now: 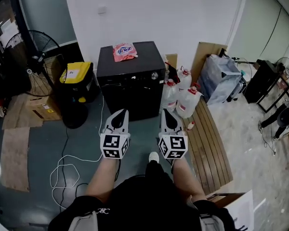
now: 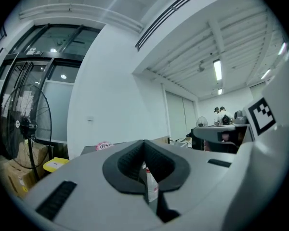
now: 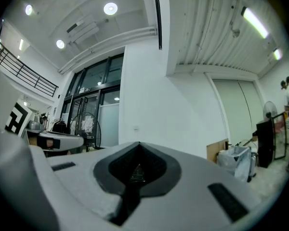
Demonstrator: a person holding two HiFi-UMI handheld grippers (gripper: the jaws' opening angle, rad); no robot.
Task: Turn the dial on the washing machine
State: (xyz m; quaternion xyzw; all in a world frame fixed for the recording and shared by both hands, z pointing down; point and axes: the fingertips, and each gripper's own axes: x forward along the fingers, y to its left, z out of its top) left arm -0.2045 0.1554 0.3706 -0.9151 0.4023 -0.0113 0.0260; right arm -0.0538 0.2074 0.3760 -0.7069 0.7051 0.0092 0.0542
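Facing the washing machine (image 1: 130, 88) from well apart, left gripper (image 1: 120, 113) and right gripper (image 1: 166, 113) both have jaws pressed together, empty. Its dial (image 1: 154, 75) sits at the panel's right end, so I'd open the right one before squaring round the knob

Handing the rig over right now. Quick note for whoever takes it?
Left gripper: jaws together, empty, short of the machine.
Right gripper: the same, shut and empty.
Black box-shaped washing machine stands ahead by the white wall, with its small round silver dial at the front's upper right. A pink plastic bag lies on top.
Done: nothing, the dial is untouched.
Left: reach the dial, grip it and turn it. The right gripper looks nearer.
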